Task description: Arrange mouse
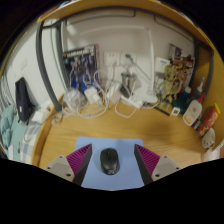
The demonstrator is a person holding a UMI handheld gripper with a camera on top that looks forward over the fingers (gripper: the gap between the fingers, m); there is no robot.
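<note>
while gripper (110, 165) gapes — mouse (109, 160) between fingers, untouched

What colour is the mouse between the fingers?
Black. The mouse sits on a pale blue mat between the open gripper fingers, gripper view.

Mouse pad (95, 166) — near edge cut off

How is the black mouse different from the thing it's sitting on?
The mouse is black and rounded, a raised hump; the mouse pad beneath it is pale bluish and flat. The mouse is small, while the mouse pad spreads well beyond it on every visible side. The mouse stands between the gripper's open fingers with a gap either side; the mouse pad runs under them. Both rest on the wooden desk.
</note>
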